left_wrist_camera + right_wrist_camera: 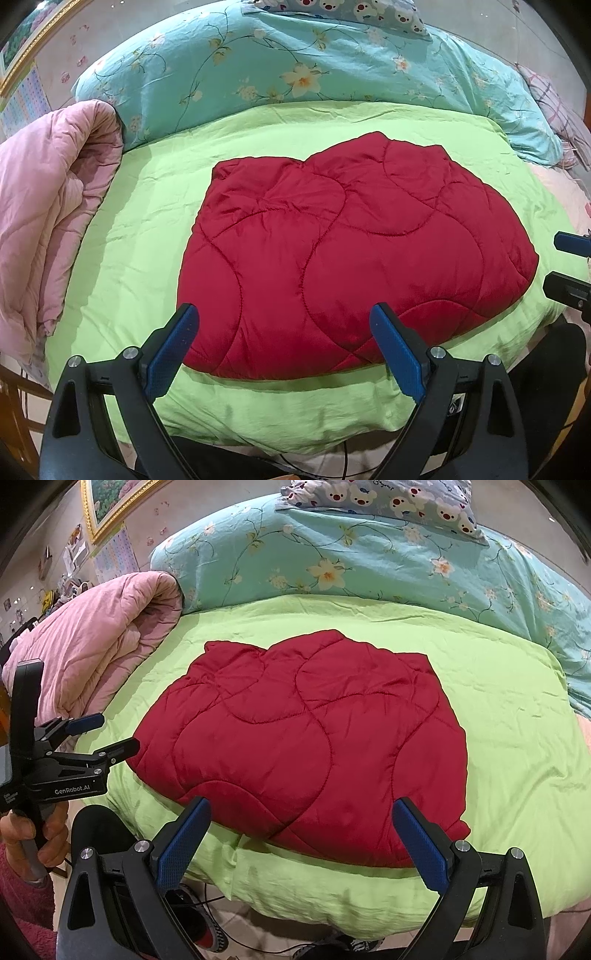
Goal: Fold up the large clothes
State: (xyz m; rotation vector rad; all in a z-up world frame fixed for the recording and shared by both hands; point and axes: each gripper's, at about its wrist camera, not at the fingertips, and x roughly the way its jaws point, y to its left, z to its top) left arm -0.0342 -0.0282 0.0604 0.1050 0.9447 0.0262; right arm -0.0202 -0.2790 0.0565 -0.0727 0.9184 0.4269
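Note:
A red quilted garment (351, 254) lies folded into a compact bundle on the green sheet (133, 236); it also shows in the right wrist view (306, 738). My left gripper (284, 317) is open and empty, held just above the bundle's near edge; it also appears at the left of the right wrist view (110, 734). My right gripper (299, 812) is open and empty over the bundle's near right part; its fingertips (565, 284) show at the right edge of the left wrist view.
A pink quilt (48, 214) is heaped at the left. A turquoise floral duvet (295, 66) lies across the back, with a bear-print pillow (354, 11) behind it. The bed's near edge (295, 417) drops to the floor, where cables and shoes (207, 930) lie.

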